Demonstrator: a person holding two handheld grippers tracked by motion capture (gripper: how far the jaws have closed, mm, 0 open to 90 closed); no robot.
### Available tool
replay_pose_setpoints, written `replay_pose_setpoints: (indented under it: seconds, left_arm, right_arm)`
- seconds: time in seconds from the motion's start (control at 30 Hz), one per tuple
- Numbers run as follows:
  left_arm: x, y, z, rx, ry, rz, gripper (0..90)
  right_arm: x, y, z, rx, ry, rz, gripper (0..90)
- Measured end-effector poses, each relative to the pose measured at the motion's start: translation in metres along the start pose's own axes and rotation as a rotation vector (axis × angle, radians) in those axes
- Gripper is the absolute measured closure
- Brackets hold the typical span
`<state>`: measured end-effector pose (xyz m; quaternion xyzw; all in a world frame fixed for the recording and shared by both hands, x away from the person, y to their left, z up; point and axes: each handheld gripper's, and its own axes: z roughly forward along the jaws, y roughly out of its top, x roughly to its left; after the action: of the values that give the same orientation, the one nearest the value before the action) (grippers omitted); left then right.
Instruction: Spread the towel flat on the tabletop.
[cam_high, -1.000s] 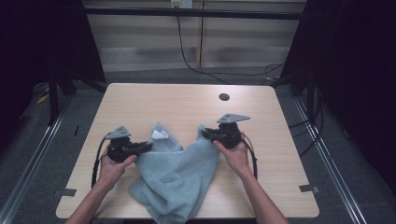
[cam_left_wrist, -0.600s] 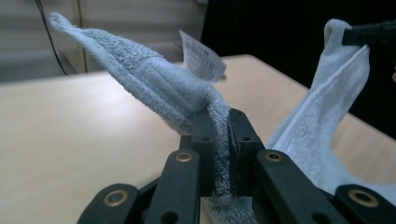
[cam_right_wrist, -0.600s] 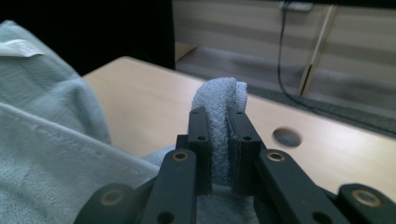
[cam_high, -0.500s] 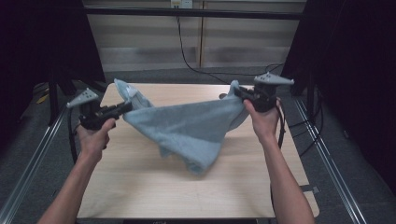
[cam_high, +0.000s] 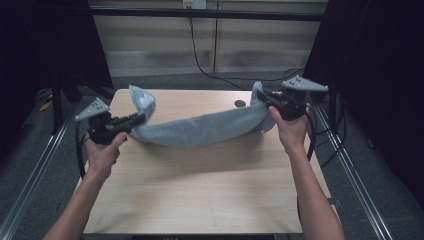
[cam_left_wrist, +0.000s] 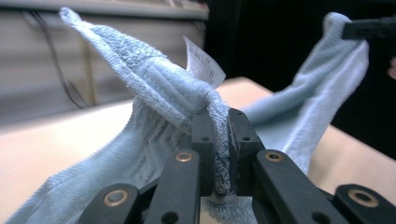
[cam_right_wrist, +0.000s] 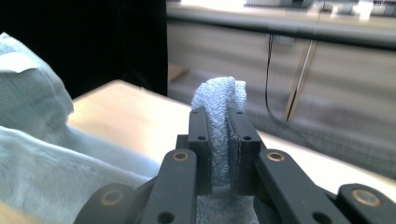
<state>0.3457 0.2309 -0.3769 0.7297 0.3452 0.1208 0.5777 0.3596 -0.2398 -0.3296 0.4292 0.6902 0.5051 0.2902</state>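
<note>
A light blue towel (cam_high: 200, 131) hangs stretched in a sagging band above the wooden table (cam_high: 200, 195). My left gripper (cam_high: 141, 118) is shut on the towel's left corner, which flops up past its jaws. In the left gripper view the towel (cam_left_wrist: 154, 88) is pinched between the black jaws of my left gripper (cam_left_wrist: 219, 140), and a white label (cam_left_wrist: 203, 60) sticks up from it. My right gripper (cam_high: 263, 97) is shut on the opposite corner at the table's far right. In the right gripper view a fold of towel (cam_right_wrist: 218, 116) bulges out between the jaws of my right gripper (cam_right_wrist: 218, 135).
A small dark round hole (cam_high: 240, 103) sits in the table near its far edge. Black cables (cam_high: 200, 55) hang behind the table against a pale wall. Dark frame posts (cam_high: 65, 90) stand at the left and right, with metal rails along the floor.
Both grippers have risen and moved apart, pulling the towel from a crumpled heap on the table into a stretched band hanging between them.
</note>
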Motion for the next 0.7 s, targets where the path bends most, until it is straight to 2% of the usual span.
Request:
replay_pose_setpoints:
  seconds: [0.1,0.13,0.23,0.33,0.43,0.5,0.57,0.63,0.7]
  left_arm:
    - [-0.019,-0.023,0.012,0.072,-0.077,0.03,83.1]
    - [-0.024,-0.031,0.015,0.097,-0.095,0.04,82.8]
    - [-0.029,-0.06,0.028,0.176,-0.14,0.01,82.2]
    - [-0.034,-0.087,0.043,0.265,-0.155,0.015,81.8]
    - [-0.043,-0.099,0.054,0.339,-0.175,0.049,80.3]
    - [-0.049,-0.107,0.062,0.381,-0.188,0.046,78.0]
    - [-0.053,-0.113,0.067,0.424,-0.208,0.066,72.2]
    - [-0.054,-0.112,0.066,0.405,-0.226,0.057,64.7]
    - [-0.052,-0.106,0.059,0.366,-0.22,0.068,58.2]
  right_arm:
    - [-0.003,-0.029,0.003,0.063,-0.005,0.012,81.7]
    - [-0.006,-0.039,0.004,0.082,0.001,0.029,81.7]
    - [-0.011,-0.077,0.006,0.156,0.005,0.062,81.2]
    - [-0.009,-0.116,0.007,0.212,0.038,0.091,80.7]
    - [-0.005,-0.147,0.01,0.262,0.057,0.111,80.4]
    - [-0.002,-0.159,0.014,0.292,0.067,0.119,80.2]
    - [-0.001,-0.163,0.017,0.308,0.065,0.117,79.5]
    - [-0.003,-0.163,0.016,0.31,0.072,0.134,76.6]
    - [-0.002,-0.162,0.013,0.315,0.087,0.131,69.6]
